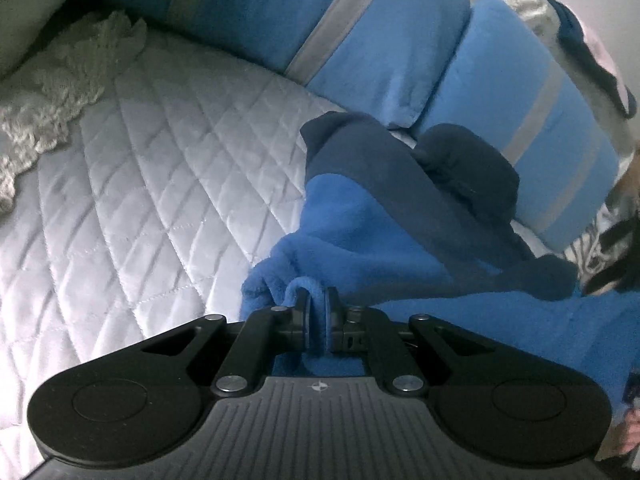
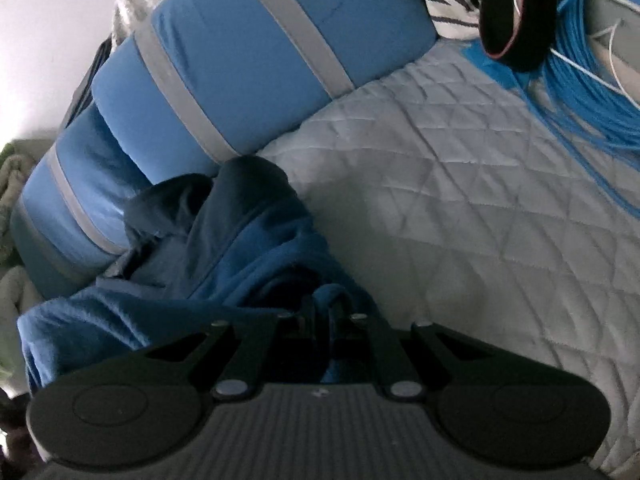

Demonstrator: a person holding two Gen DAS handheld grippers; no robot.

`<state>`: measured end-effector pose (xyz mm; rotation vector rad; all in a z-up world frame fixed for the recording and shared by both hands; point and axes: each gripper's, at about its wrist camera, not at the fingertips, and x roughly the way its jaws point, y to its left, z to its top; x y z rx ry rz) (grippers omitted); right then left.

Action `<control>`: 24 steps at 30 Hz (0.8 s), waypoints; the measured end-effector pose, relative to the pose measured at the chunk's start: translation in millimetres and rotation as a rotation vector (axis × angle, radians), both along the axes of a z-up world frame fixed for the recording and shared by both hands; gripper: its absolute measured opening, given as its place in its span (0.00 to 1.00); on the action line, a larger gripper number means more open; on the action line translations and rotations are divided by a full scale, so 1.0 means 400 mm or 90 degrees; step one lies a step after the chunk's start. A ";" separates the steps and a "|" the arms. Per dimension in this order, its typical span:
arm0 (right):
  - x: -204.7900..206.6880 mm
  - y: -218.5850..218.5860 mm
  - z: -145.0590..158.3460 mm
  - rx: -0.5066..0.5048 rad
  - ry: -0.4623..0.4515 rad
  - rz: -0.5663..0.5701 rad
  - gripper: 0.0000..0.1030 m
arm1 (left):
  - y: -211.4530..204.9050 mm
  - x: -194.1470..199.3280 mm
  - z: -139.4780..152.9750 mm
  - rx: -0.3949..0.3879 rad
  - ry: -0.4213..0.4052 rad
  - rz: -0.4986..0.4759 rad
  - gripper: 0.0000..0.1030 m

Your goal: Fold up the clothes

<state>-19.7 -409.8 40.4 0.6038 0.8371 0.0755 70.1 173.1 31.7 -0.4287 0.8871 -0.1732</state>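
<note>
A fleece garment in bright blue with navy panels (image 1: pixel 360 232) hangs between both grippers over a quilted grey bedspread (image 1: pixel 160 168). My left gripper (image 1: pixel 319 312) is shut on a rolled blue edge of it, the fabric pinched between the pads. In the right wrist view the same blue fleece garment (image 2: pixel 224 248) bunches to the left and ahead, and my right gripper (image 2: pixel 322 320) is shut on a fold of its edge. The navy hood or collar part lies crumpled against the pillows. The other gripper shows faintly at the left wrist view's right edge.
Two blue pillows with grey stripes (image 1: pixel 400 40) (image 2: pixel 248 64) lie along the bed's far side. A cream knitted throw (image 1: pixel 60 92) lies at the left. A bright blue coiled cord (image 2: pixel 580 80), a black strap (image 2: pixel 512 12) and striped cloth (image 2: pixel 444 4) sit at the right.
</note>
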 end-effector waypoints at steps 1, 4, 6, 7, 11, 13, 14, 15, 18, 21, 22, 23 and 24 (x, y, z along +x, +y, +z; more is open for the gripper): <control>0.002 -0.004 -0.005 0.009 0.003 -0.002 0.07 | 0.000 -0.002 0.002 -0.007 -0.001 0.005 0.07; 0.002 -0.002 -0.006 0.006 0.004 -0.003 0.13 | 0.011 -0.007 0.006 -0.035 -0.005 0.018 0.09; -0.001 -0.005 -0.004 0.014 -0.001 -0.009 0.23 | 0.023 -0.006 0.002 -0.069 0.002 0.031 0.13; -0.004 -0.008 -0.002 0.021 -0.003 -0.014 0.32 | 0.029 -0.005 0.003 -0.085 0.000 0.035 0.21; -0.027 -0.019 0.029 0.034 -0.040 -0.051 0.80 | 0.040 -0.023 0.032 -0.107 -0.035 0.051 0.55; -0.052 -0.020 0.062 0.014 -0.096 -0.063 0.96 | 0.041 -0.046 0.058 -0.092 -0.078 0.064 0.70; -0.062 -0.015 0.073 0.003 -0.116 -0.056 0.97 | 0.042 -0.055 0.066 -0.094 -0.098 0.063 0.71; -0.073 -0.010 0.083 -0.007 -0.137 -0.049 0.98 | 0.044 -0.064 0.075 -0.096 -0.117 0.062 0.71; -0.080 0.002 0.089 -0.009 -0.150 -0.022 0.99 | 0.047 -0.070 0.079 -0.109 -0.122 0.062 0.72; -0.088 0.009 0.099 -0.022 -0.176 -0.019 1.00 | 0.052 -0.075 0.085 -0.116 -0.131 0.075 0.72; -0.090 0.010 0.102 -0.027 -0.182 -0.025 1.00 | 0.055 -0.079 0.089 -0.119 -0.143 0.080 0.72; -0.091 0.010 0.105 -0.033 -0.188 -0.030 1.00 | 0.058 -0.083 0.093 -0.122 -0.156 0.085 0.72; -0.092 0.008 0.107 -0.030 -0.191 -0.035 1.00 | 0.062 -0.088 0.098 -0.126 -0.168 0.090 0.72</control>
